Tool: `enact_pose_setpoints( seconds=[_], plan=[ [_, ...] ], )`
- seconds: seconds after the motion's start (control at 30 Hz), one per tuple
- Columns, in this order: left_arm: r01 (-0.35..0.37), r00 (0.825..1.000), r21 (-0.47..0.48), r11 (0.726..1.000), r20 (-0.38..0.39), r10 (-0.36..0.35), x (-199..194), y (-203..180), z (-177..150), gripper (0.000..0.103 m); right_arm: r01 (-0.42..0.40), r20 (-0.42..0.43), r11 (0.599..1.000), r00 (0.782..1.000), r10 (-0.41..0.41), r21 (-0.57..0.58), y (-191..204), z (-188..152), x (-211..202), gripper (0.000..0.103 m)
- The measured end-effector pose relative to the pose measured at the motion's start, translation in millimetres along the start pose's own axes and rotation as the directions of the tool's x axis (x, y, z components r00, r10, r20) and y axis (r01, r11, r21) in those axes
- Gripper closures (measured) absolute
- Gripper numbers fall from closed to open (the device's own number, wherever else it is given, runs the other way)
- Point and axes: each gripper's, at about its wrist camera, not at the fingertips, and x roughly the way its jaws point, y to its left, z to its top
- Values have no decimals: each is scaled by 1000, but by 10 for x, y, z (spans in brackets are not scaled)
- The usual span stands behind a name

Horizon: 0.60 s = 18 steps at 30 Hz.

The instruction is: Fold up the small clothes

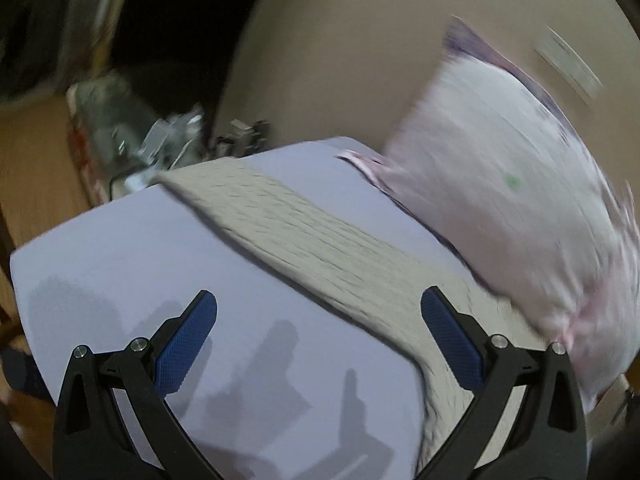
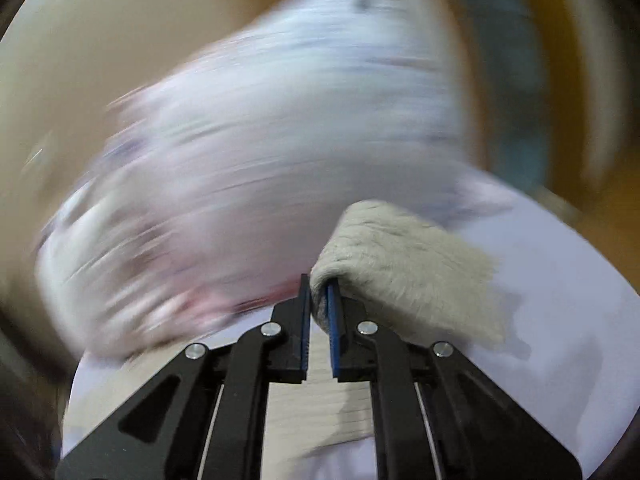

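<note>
Right claw is clamped on the knit at its tip, likely to carry an edge over. Left claw gapes, empty (knit stretches ahead-right across the sheet).

Beige knit cloth stretched diag. across lavender sheet, pale pink garment bunched beside, blurred

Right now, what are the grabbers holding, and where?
The right gripper pinches the beige ribbed knit cloth at its bunched edge. The left gripper holds nothing.
</note>
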Motion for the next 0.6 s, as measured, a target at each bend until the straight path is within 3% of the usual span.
enact_pose_setpoints(
  seconds=[0.1, 0.13, 0.2, 0.23, 0.27, 0.3, 0.37, 0.4, 0.43, 0.5, 0.6],
  plan=[
    [-7, 1000, -98, 995, -20, 5, 102, 195, 102, 3, -180, -107, 958, 981, 160, -221, 1142, -396, 169, 95],
    [-5, 1000, -116, 993, -26, 2, 124, 231, 115, 5, -248, -185, 926, 962, 201, -284, 1516, -637, 293, 90],
    [-5, 999, -158, 987, -43, -2, 191, 315, 155, 11, -371, -369, 862, 898, 238, -346, 2042, -1138, 549, 78],
    [-6, 999, -193, 981, -54, -5, 245, 377, 188, 13, -434, -478, 830, 845, 240, -349, 2260, -1421, 678, 64],
    [-8, 998, -216, 976, -63, -6, 276, 426, 205, 17, -465, -541, 814, 808, 231, -347, 2378, -1604, 754, 59],
    [-12, 997, -239, 971, -77, -6, 328, 458, 223, 19, -485, -569, 802, 790, 230, -348, 2449, -1729, 762, 57],
    [-15, 997, -281, 960, -83, -8, 422, 578, 307, 23, -478, -539, 802, 807, 241, -357, 2402, -1708, 679, 28],
    [-21, 996, -288, 957, -86, -4, 442, 595, 335, 25, -464, -511, 813, 823, 248, -353, 2343, -1652, 618, 22],
    [-17, 996, -303, 953, -88, -10, 489, 625, 384, 25, -447, -477, 830, 839, 261, -333, 2228, -1560, 552, 18],
    [-15, 996, -326, 945, -91, -16, 547, 672, 454, 26, -432, -449, 854, 850, 277, -292, 2041, -1430, 469, 17],
    [-31, 994, -368, 929, -106, -9, 672, 769, 602, 37, -404, -421, 882, 863, 280, -242, 1755, -1300, 419, 15]
  ],
)
